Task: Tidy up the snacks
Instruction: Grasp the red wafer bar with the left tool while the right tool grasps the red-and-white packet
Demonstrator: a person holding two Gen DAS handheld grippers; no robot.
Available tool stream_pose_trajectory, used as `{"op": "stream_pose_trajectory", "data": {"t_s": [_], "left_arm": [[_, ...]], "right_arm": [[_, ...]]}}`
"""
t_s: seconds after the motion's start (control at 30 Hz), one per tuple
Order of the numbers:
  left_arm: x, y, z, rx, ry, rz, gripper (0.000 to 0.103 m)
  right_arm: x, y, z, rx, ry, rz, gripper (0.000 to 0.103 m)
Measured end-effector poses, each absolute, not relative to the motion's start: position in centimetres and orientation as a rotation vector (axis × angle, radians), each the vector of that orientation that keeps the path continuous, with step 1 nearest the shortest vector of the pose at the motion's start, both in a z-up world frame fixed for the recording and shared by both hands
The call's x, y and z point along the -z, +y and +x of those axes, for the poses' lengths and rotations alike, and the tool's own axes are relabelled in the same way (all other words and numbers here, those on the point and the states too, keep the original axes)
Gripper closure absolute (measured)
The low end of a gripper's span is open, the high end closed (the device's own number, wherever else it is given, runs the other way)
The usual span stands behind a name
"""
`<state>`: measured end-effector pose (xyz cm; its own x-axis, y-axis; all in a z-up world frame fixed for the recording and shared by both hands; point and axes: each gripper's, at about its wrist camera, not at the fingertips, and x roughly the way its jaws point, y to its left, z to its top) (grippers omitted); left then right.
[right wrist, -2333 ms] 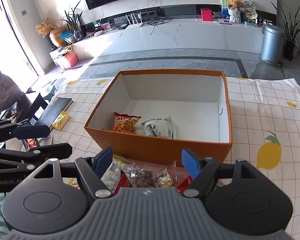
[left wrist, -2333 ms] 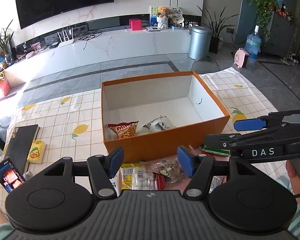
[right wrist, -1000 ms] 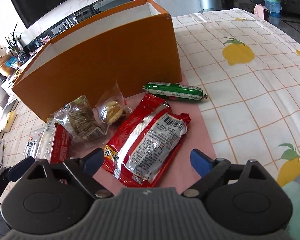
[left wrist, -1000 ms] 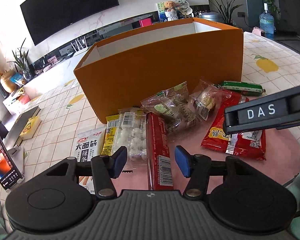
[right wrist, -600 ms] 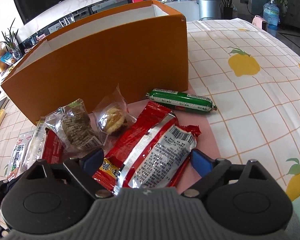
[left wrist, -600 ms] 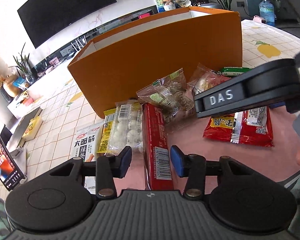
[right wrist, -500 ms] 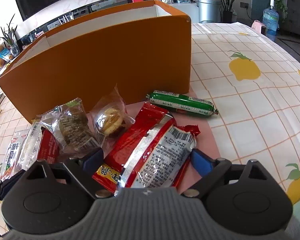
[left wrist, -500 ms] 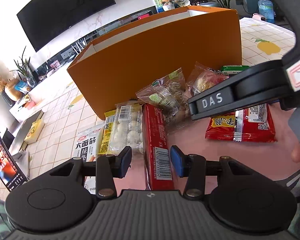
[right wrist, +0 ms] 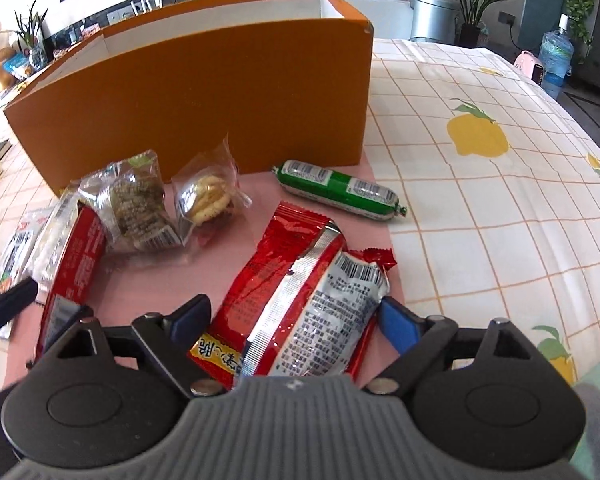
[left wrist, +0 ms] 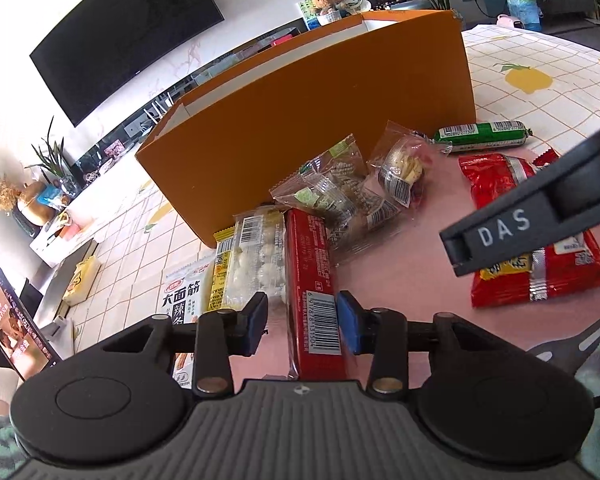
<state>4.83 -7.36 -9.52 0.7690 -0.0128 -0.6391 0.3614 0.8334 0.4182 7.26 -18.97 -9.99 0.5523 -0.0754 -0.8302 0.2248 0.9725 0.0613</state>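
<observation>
Closing my left gripper [left wrist: 302, 322] around the long red snack box [left wrist: 312, 280] — its jaws have just been narrowing, the right pad touching the box edge, the left pad a little short of it, so nothing is gripped.

The box lies flat on the pink mat [left wrist: 400, 240], just in front of the orange box [left wrist: 320, 120], with a clear pack of white candies [left wrist: 256, 260] touching its left side. My right gripper [right wrist: 296, 322] stands wide and slightly narrowing astride the red foil packet [right wrist: 300, 300] — pads clear of it, I think. Beyond lie a green sausage stick [right wrist: 340, 190], a wrapped cookie [right wrist: 206, 198] and a seaweed-coloured snack [right wrist: 136, 204] on the lemon-print tablecloth [right wrist: 500, 208].
</observation>
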Motion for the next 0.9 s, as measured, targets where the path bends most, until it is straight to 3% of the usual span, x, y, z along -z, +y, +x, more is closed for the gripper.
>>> {"op": "stream_pose_trajectory", "data": {"t_s": [0.4, 0.5, 0.77, 0.9], "left_arm": [[10.7, -8.8, 5.0, 0.211, 0.643, 0.703, 0.059], [10.7, -8.8, 5.1, 0.216, 0.653, 0.699, 0.067], [9.5, -7.1, 5.9, 0.239, 0.697, 0.515, 0.076], [8.7, -6.1, 6.3, 0.256, 0.722, 0.418, 0.077]], "right_arm": [[9.9, -20.2, 5.5, 0.139, 0.993, 0.217, 0.015], [10.0, -20.1, 5.7, 0.149, 0.989, 0.215, 0.014], [10.3, -19.6, 6.3, 0.176, 0.989, 0.179, 0.010], [10.2, -19.7, 6.2, 0.181, 0.981, 0.169, 0.015]]}}
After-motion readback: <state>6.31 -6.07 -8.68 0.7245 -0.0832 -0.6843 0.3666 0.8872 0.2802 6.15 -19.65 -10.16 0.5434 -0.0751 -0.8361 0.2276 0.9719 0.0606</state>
